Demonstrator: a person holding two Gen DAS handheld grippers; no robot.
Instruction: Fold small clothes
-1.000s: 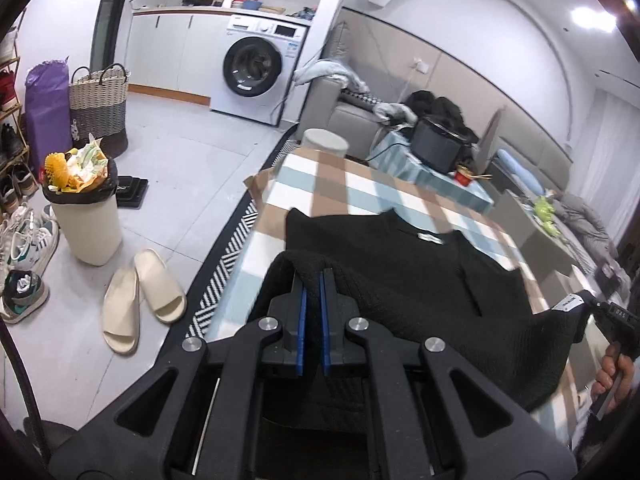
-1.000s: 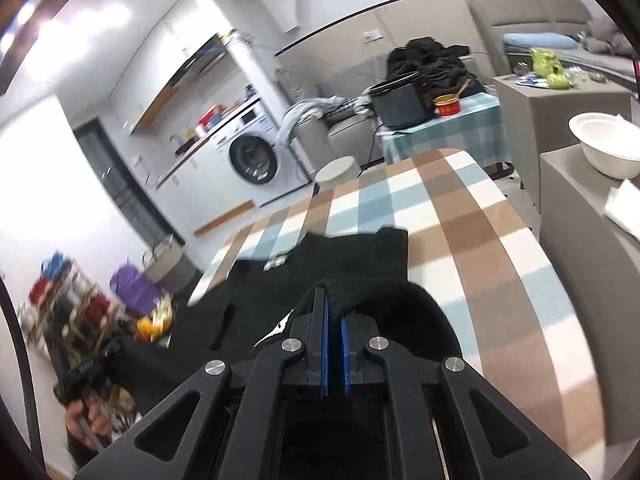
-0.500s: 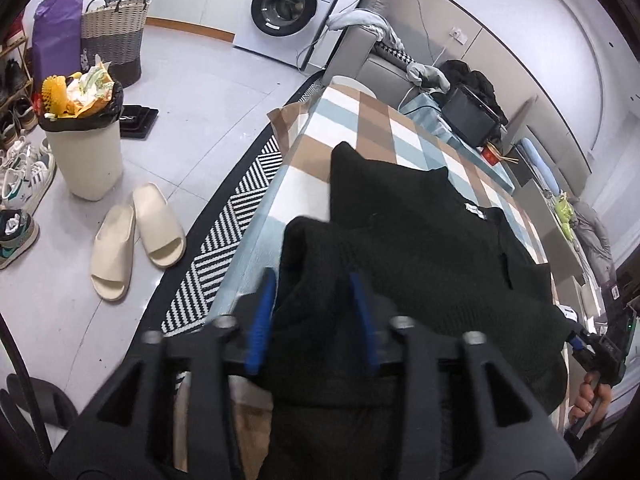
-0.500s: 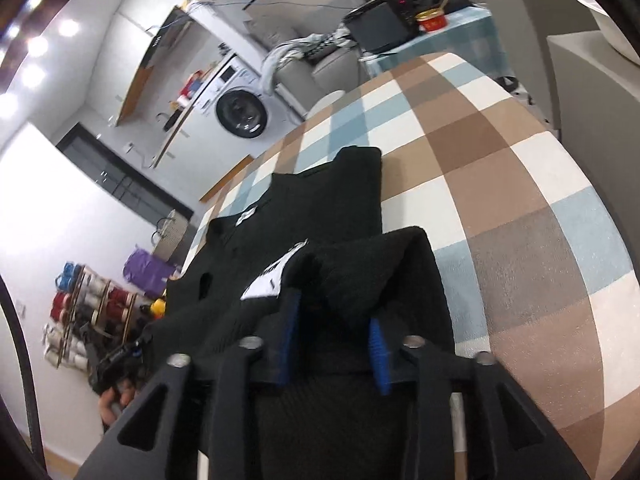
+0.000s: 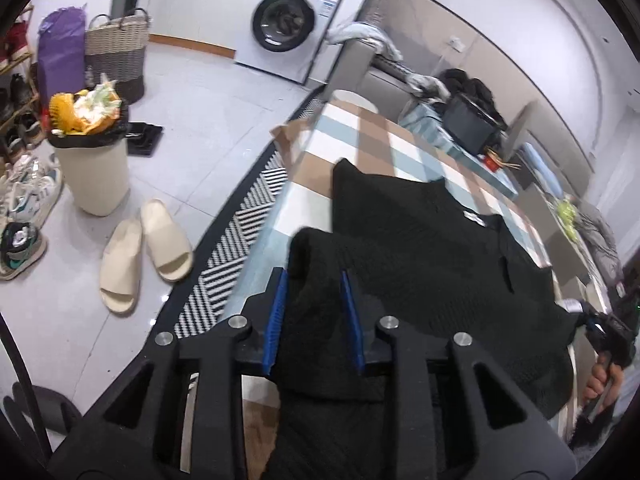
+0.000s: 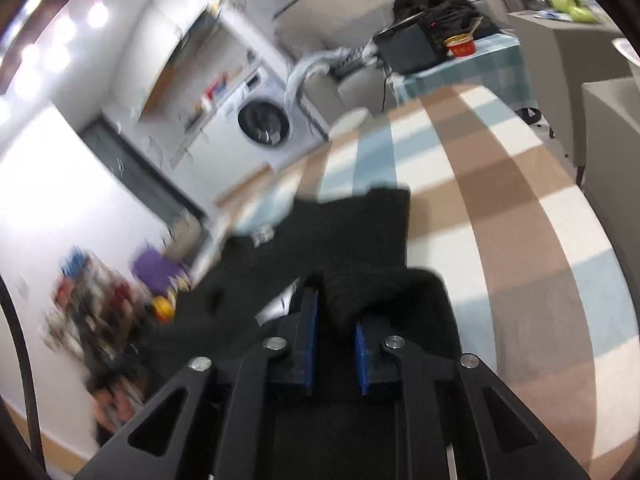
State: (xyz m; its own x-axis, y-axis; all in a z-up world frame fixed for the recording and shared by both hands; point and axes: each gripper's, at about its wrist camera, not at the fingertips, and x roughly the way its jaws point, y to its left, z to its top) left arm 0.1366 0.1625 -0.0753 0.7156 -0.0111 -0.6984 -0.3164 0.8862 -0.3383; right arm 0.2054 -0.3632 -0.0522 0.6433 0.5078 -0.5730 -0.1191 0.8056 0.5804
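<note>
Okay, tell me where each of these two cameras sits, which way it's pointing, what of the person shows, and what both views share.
Left wrist: on the left gripper, looking down along its fingers over the black sweater toward the washing machine; the right hand shows at the right edge.
Right wrist: on the right gripper, facing across the checked tablecloth; the far hand is a blur at lower left.
Shared: sweater cloth between both grippers' blue pads, the tablecloth, the washing machine.

- left wrist: close over black sweater (image 5: 420,248), angled down, facing washing machine (image 5: 286,22)
- right wrist: close, same sweater (image 6: 360,236), washer (image 6: 264,122) shared
</note>
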